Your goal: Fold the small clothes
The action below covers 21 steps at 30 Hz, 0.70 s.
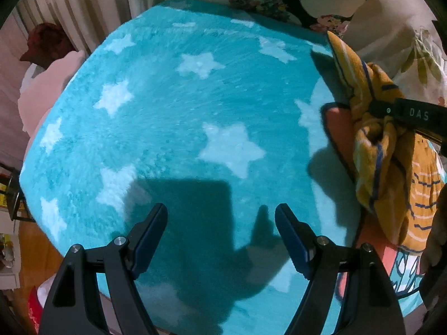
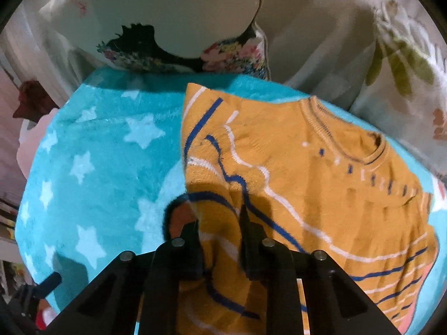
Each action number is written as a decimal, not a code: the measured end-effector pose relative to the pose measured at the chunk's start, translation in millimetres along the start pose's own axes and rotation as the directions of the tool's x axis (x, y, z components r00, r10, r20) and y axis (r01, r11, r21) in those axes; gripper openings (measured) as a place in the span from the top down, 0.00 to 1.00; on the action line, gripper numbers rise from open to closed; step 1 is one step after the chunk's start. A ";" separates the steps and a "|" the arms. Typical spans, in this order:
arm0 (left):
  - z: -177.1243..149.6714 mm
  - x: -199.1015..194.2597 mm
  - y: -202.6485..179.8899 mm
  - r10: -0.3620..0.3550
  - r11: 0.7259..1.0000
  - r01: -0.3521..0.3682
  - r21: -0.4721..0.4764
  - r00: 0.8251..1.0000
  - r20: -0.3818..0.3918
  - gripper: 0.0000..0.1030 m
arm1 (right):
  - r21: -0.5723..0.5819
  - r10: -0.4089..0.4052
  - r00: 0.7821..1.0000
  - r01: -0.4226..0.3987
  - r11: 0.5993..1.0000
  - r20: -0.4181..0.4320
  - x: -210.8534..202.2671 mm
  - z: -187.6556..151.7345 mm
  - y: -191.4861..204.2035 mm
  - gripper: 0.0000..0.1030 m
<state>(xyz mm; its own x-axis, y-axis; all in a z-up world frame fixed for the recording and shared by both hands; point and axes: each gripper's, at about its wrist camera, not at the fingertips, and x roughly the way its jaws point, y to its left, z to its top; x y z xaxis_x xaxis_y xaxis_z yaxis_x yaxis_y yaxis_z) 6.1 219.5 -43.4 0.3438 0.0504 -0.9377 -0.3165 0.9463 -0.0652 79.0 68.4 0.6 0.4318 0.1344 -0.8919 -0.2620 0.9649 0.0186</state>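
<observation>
A small mustard-yellow knit sweater (image 2: 321, 184) with blue and white stripes lies partly spread on a teal star-patterned blanket (image 2: 92, 167). My right gripper (image 2: 218, 223) is shut on a bunched fold of the sweater and lifts it off the blanket. In the left wrist view the sweater (image 1: 374, 128) hangs bunched at the right edge from the right gripper (image 1: 374, 111). My left gripper (image 1: 220, 223) is open and empty, hovering above the blanket (image 1: 181, 111), well left of the sweater.
A coral and light-blue printed cloth (image 1: 338, 128) lies under the sweater at the blanket's right side. Floral pillows (image 2: 181, 53) and pale bedding (image 2: 349, 42) rise behind the blanket. A pink cloth (image 1: 42, 89) and curtains (image 1: 69, 5) lie beyond its left edge.
</observation>
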 end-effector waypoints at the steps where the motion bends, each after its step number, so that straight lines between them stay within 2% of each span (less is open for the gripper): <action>1: -1.3 -3.4 -4.5 0.006 1.000 -0.006 0.000 1.000 0.007 0.24 | -0.021 -0.022 1.000 0.022 1.000 0.015 -5.2 -0.5 -0.9 0.80; 9: -13.6 -30.1 -35.7 0.080 0.997 -0.081 0.006 0.995 0.065 0.24 | -0.052 -0.075 0.993 0.080 0.995 0.094 -39.8 -8.5 -19.8 0.80; 21: -32.2 -38.0 -59.6 0.126 0.992 -0.126 0.003 0.990 0.066 0.24 | -0.047 -0.034 0.991 0.041 0.998 0.130 -53.4 -19.8 -44.8 0.80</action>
<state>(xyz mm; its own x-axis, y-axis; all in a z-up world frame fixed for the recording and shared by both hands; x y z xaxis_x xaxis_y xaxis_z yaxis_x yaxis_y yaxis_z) -16.6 150.9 -14.8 0.3590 0.1899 -0.9138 -0.3543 0.9335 0.0548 50.6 13.6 38.5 0.5486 0.1292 -0.8260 -0.2842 0.9580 -0.0389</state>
